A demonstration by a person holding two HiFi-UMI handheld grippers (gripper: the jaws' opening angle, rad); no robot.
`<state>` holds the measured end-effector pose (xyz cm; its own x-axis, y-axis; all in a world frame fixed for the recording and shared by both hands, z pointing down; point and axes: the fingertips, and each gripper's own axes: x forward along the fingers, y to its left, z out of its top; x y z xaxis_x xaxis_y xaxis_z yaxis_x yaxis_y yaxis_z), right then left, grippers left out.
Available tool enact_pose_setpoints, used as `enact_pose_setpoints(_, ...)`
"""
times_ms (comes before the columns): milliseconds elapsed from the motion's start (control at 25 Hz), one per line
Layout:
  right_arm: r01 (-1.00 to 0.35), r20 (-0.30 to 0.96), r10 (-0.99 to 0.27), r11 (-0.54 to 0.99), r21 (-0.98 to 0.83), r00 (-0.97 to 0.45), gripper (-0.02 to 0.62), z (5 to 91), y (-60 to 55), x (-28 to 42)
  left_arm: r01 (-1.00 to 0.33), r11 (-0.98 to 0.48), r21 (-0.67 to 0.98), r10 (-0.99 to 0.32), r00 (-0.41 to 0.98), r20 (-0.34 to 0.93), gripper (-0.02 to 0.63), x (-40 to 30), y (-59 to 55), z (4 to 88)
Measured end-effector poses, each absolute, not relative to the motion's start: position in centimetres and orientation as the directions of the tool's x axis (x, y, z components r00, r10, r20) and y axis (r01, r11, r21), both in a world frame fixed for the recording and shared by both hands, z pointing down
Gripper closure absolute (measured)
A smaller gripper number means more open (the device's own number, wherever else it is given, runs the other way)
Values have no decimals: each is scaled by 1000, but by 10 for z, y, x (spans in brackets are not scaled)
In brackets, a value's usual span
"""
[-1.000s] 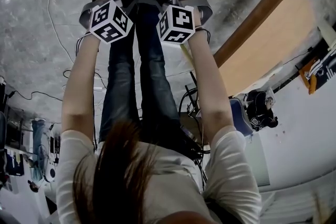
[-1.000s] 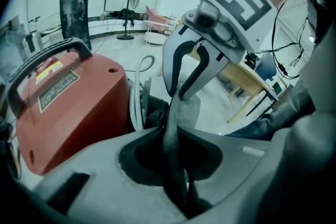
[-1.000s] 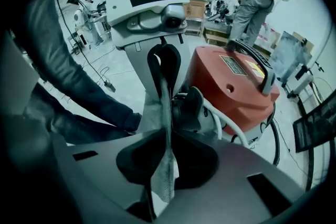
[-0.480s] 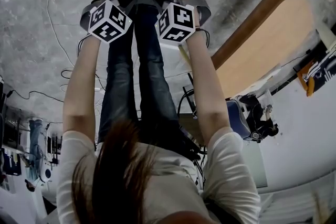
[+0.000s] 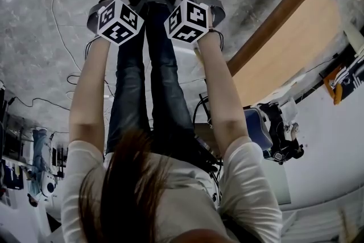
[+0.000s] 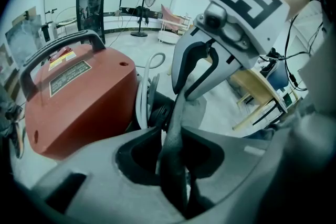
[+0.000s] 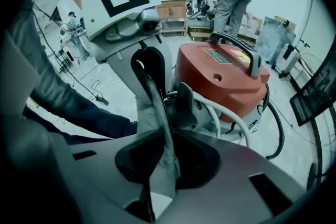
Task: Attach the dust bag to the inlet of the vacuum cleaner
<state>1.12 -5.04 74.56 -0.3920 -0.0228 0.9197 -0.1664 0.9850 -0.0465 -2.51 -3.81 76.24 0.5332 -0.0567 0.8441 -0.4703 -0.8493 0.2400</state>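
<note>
You hold the dust bag at two spots.
Your left gripper just tightened, your right gripper loosened slightly; bag seems not on yet.

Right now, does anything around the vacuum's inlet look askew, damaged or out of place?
Nothing looks damaged or spilled. The one oddity: the dust bag is bunched into a narrow, creased fold beside the black inlet of the red vacuum cleaner, not spread open over it.
</note>
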Motion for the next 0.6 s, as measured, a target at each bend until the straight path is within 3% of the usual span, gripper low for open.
enact_pose_setpoints(200,-283,920,-41,956,-78,-391,520,746,-55,14,-502,-835,226,-78,514,854,525,-24,-39,761)
enact_pose_setpoints(400,-292,921,-9,950,-114,-389,504,745,-51,12,-539,-798,272,-54,512,857,517,-25,-36,761)
enact_pose_setpoints(600,-309,904,35,933,-182,-426,411,742,-45,12,-563,-764,317,-29,520,854,446,-24,-32,758)
